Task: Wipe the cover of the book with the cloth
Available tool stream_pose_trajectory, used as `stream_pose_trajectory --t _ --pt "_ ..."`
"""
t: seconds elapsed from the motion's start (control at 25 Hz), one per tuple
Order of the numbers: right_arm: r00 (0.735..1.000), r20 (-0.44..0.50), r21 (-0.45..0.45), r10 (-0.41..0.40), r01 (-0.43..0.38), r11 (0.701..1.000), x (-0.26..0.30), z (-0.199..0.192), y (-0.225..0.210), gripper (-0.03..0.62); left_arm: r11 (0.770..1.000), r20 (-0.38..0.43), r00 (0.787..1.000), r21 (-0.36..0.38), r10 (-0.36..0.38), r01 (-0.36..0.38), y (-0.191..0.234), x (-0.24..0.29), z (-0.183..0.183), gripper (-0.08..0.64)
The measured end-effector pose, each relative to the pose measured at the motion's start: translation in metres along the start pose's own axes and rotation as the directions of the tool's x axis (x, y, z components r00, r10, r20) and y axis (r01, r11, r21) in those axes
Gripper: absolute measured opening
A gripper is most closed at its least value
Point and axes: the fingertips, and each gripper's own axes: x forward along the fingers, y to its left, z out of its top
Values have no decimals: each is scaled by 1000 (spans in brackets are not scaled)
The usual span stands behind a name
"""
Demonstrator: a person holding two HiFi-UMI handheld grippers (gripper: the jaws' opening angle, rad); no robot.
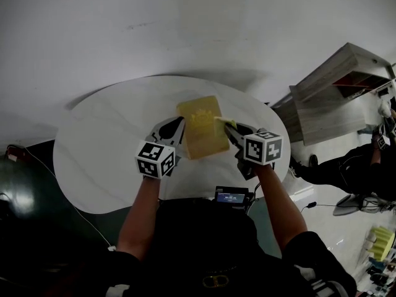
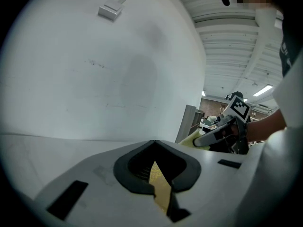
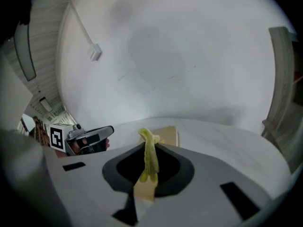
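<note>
**Clerk:** Where is the book?

**Inspector:** The yellow book [image 1: 202,127] is over the round white table [image 1: 99,153], cover up, with bare tabletop showing on every side of it. I cannot tell whether it rests fully flat or is raised at one edge.

**Clerk:** And the left gripper?

**Inspector:** The left gripper [image 1: 176,129] is at the book's left edge. Its own view shows the jaws closed together on that edge, with a strip of patterned yellow cover clamped between them. It is grasping the book.

**Clerk:** The right gripper?

**Inspector:** The right gripper [image 1: 228,128] is at the book's right edge, towards the far corner. Its jaws are clenched on the yellow-green cloth [image 3: 150,155], which stands up between them in a narrow fold. The end of the cloth reaches the cover just inside the book's right edge. No view shows how much of it presses on the cover.

**Clerk:** How do the two grippers stand to each other?

**Inspector:** They are on opposite sides of the book and point inward at it, and each shows in the other's view. The marker cubes sit on the near side of the book, towards the person.

**Clerk:** Anything else?

**Inspector:** A wooden shelf unit [image 1: 337,91] stands off the table, well apart from the book on its right.
</note>
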Motion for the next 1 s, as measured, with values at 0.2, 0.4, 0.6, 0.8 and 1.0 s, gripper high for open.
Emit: stream_pose_trajectory --t 0.2,0.4,0.6,0.8,1.0 --pt "983 173 -193 -60 94 977 -15 37 11 87 1000 8 1000 9 16 -16 -4 -6 4 9" --pt "970 234 -303 -65 136 943 -29 47 20 87 999 20 999 18 36 -36 -12 -14 7 9" --pt "963 264 -323 -51 138 936 -47 46 27 87 998 38 997 18 63 -64 -27 -32 6 9" --pt "954 297 -324 -40 140 936 -67 39 32 87 995 46 995 18 93 -94 -49 -57 -4 9" --pt "950 309 -323 -38 142 936 -80 27 37 87 993 30 993 25 116 -117 -64 -81 -18 9"
